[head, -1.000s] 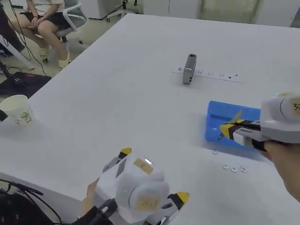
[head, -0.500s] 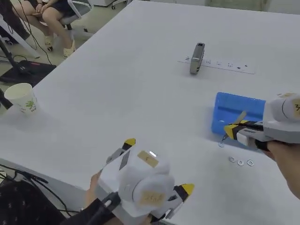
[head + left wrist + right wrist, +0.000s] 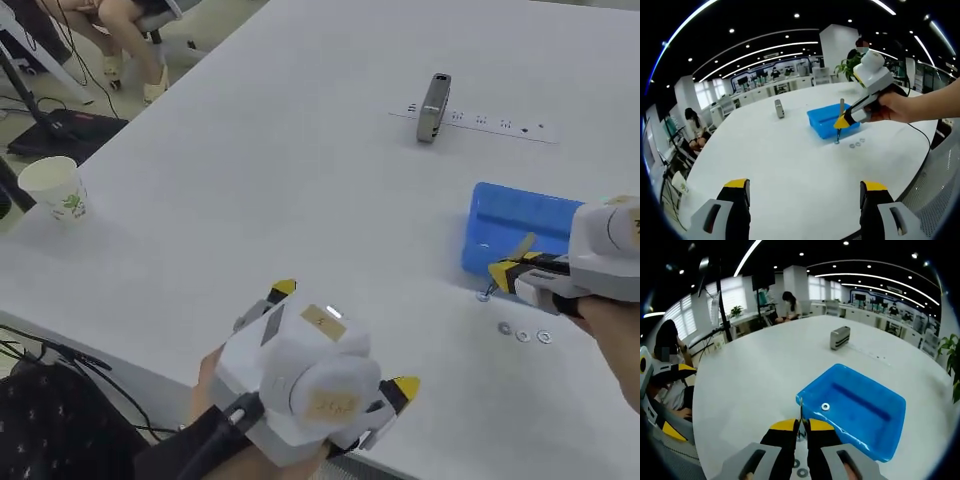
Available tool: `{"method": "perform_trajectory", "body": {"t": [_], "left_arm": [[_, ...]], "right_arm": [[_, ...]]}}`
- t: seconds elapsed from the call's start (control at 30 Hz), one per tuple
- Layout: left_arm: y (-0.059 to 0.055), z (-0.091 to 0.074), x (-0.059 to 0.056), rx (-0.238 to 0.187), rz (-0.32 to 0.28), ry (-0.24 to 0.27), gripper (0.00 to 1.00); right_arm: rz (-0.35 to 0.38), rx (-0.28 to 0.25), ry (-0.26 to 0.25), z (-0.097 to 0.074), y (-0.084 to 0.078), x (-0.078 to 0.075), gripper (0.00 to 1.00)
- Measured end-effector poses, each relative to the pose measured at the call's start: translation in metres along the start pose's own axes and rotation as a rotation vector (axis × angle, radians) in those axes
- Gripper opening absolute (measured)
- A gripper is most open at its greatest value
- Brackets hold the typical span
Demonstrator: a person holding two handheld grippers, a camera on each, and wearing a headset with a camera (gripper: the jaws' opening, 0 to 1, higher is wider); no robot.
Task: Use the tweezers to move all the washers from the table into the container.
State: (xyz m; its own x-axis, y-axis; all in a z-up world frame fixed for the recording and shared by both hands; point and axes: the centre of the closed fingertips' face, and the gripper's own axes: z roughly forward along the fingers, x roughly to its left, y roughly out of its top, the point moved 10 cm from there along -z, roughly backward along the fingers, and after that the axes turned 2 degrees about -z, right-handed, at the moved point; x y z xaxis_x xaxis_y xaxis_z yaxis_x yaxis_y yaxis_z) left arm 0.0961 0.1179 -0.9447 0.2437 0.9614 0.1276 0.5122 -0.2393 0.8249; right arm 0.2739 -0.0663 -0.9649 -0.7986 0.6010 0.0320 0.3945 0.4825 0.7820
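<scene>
Right gripper [image 3: 801,425] has its fingers clamped together on the tweezers [image 3: 520,246]. The tips are down at a lone washer [image 3: 483,297] on the tabletop [image 3: 300,180], just beside the near corner of the blue container [image 3: 520,215]. Have the tips pinched it? Too small to tell. From that washer the container opens toward one o'clock in the head view, so I'd call it a short lift and swing. The tweezers' long axis runs one o'clock to seven. Three washers [image 3: 523,335] wait in a row at four o'clock of the tips, and one washer [image 3: 825,406] lies inside. Left gripper [image 3: 805,185], fingers wide apart, hangs well back at eight o'clock, so the right is far nearer.
</scene>
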Motion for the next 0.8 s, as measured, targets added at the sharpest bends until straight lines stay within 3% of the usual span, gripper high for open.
{"method": "perform_trajectory", "body": {"t": [0.53,0.8], "left_arm": [[-0.0012,0.0003,-0.0009,0.014,0.010,-0.002,0.93],[-0.0008,0.0007,0.0005,0.013,0.007,0.003,0.93]], "right_arm": [[-0.003,-0.016,-0.005,0.0012,-0.0053,0.0021,0.03],[0.003,0.011,0.000,0.0013,-0.0026,-0.0004,0.02]]}}
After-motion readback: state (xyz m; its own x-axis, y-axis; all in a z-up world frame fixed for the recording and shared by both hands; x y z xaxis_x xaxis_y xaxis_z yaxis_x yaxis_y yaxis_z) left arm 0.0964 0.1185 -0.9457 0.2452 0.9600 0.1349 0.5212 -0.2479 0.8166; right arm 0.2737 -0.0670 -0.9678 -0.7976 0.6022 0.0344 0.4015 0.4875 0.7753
